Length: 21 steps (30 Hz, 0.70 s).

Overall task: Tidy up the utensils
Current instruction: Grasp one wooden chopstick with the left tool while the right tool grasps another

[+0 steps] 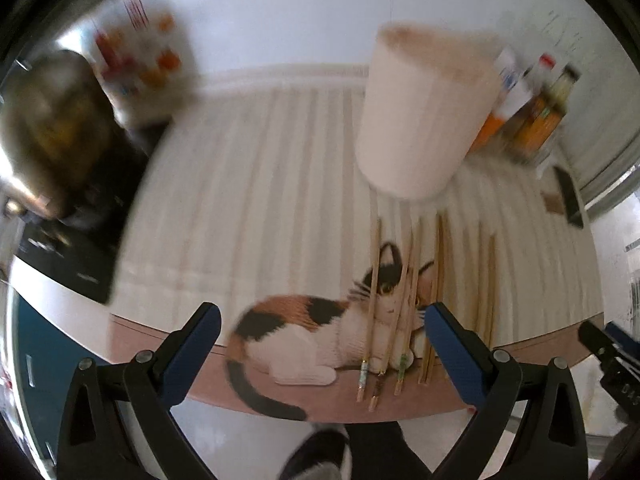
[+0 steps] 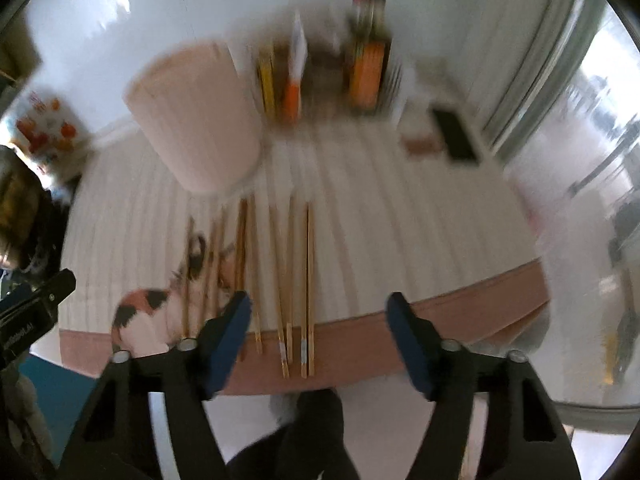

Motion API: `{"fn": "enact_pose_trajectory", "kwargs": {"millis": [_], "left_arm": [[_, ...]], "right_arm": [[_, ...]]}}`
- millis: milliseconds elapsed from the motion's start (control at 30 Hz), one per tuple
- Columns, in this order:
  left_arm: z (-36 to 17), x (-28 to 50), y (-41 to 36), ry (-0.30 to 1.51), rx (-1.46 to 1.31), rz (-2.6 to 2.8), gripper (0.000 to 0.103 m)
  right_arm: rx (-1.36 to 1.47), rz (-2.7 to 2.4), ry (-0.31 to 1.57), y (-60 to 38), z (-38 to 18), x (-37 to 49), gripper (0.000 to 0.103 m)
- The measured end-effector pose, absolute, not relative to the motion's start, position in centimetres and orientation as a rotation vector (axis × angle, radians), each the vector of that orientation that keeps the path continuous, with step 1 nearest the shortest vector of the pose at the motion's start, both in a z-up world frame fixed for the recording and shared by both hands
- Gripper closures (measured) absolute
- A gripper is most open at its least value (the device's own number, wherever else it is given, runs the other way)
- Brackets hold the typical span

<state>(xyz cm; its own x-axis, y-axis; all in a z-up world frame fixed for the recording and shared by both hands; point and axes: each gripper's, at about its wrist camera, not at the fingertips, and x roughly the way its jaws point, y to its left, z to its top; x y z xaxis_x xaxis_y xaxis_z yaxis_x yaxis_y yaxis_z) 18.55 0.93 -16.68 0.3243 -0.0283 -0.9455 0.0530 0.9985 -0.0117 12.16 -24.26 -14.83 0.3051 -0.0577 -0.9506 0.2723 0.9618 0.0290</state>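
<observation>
Left wrist: left gripper (image 1: 320, 344) spread, empty. Chopsticks (image 1: 404, 304) lie side by side on the mat (image 1: 248, 184), 1 o'clock of it, cup (image 1: 424, 120) beyond.

Right wrist: right gripper (image 2: 318, 332) spread, empty, chopsticks at 12. Likely light, stiff, slick; pinch mid-shaft.

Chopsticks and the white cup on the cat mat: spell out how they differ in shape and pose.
The chopsticks are thin, tan wooden sticks; the white cup is one wide, pale container, far bulkier than any stick. The chopsticks lie flat, side by side in a loose row, ends toward the mat's near edge; the cup stands upright behind their far tips. Both rest on the ribbed cat mat, and neither gripper holds either.
</observation>
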Motion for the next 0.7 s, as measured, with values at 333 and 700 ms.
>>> {"fn": "enact_pose_trajectory", "kwargs": {"millis": [333, 700], "left_arm": [[-28.4, 22.7, -3.6, 1.485, 0.049, -0.052, 0.042], [-32.0, 23.4, -4.9, 1.55, 0.027, -0.031, 0.056]], "right_arm": [[0.224, -0.165, 1.453, -28.1, -25.5, 18.3, 0.04], [0.209, -0.081, 1.567, -28.7, -30.6, 22.0, 0.057]]}}
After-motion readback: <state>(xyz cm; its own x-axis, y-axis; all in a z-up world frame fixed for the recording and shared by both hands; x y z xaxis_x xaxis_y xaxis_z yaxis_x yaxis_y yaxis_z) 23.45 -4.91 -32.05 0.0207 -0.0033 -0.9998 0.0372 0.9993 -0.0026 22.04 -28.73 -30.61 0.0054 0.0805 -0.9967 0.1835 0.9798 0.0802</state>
